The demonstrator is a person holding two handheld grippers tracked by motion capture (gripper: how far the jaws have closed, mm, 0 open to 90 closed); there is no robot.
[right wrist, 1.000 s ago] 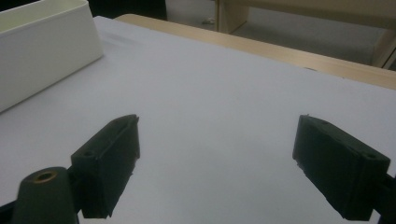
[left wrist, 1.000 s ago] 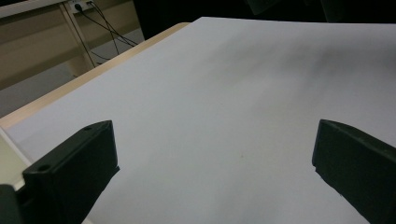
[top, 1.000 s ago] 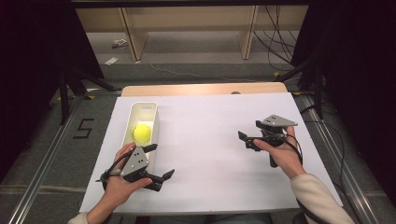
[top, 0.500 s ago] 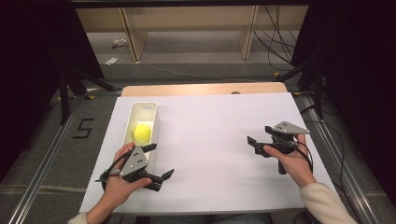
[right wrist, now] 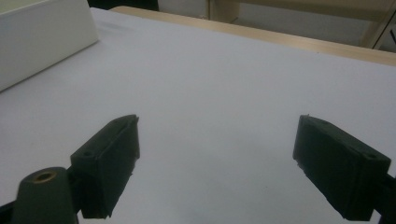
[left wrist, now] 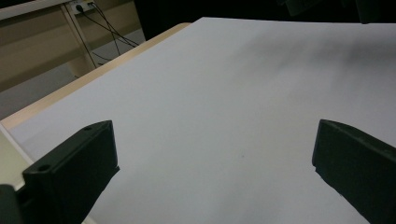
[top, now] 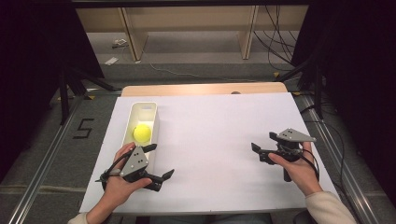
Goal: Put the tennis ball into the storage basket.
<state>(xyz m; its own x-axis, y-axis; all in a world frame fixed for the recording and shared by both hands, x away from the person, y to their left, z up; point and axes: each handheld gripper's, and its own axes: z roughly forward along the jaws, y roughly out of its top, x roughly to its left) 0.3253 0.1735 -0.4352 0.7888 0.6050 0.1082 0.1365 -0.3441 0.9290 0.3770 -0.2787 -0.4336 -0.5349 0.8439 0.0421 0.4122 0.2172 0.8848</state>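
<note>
The yellow ball (top: 142,133) lies inside the white bin (top: 131,113), toward the end of the bin nearest the person, on the left part of the white sheet (top: 210,126) that covers the table. The bin stands lengthwise, running away from the person, and the ball touches nothing but the bin.

Just beside that near end of the bin is the left gripper (top: 159,162), held low over the sheet in the person's left hand (top: 119,179). Its jaws are spread wide and point to the right, across the sheet and not at the ball; one jaw tip sits close to the bin's near corner, the other lower, toward the table's front edge. In the left gripper view the two black jaws stand far apart with bare sheet between them.

Well apart from the ball, on the far right of the sheet, the right gripper (top: 262,148) sits in the person's right hand (top: 299,168), its jaws aimed left toward the bin. In the right gripper view (right wrist: 215,154) they are spread with nothing between them, and a wall of the bin (right wrist: 42,37) shows at the upper left
</note>
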